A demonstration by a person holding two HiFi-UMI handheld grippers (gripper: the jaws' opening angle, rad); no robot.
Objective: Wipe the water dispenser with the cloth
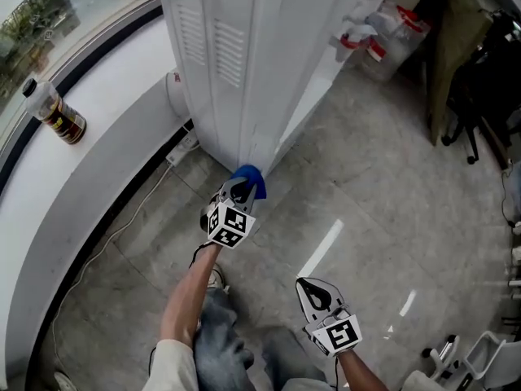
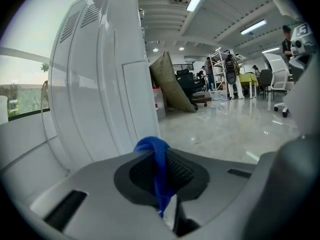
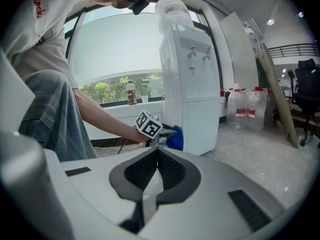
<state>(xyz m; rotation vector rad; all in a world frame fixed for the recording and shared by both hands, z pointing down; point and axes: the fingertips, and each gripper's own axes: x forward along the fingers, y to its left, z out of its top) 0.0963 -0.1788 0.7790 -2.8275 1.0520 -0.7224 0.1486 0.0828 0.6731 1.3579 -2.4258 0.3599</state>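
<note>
The white water dispenser (image 1: pixel 244 55) stands tall at the top middle of the head view, and its side panel (image 2: pixel 95 94) fills the left of the left gripper view. My left gripper (image 1: pixel 242 187) is shut on a blue cloth (image 1: pixel 248 177), which it holds against the dispenser's lower corner near the floor. The cloth (image 2: pixel 157 169) hangs pinched between the jaws. My right gripper (image 1: pixel 316 293) is shut with nothing in it, held low over the floor away from the dispenser. From there I see the dispenser (image 3: pixel 192 79), the cloth (image 3: pixel 175 138) and the left gripper (image 3: pixel 167 132).
A dark bottle (image 1: pixel 55 112) stands on the white curved window ledge (image 1: pixel 98 129) at left. A cable and socket (image 1: pixel 181 149) lie by the dispenser's foot. Water jugs (image 1: pixel 387 31) stand behind it at right. An office chair (image 1: pixel 480 96) is at far right.
</note>
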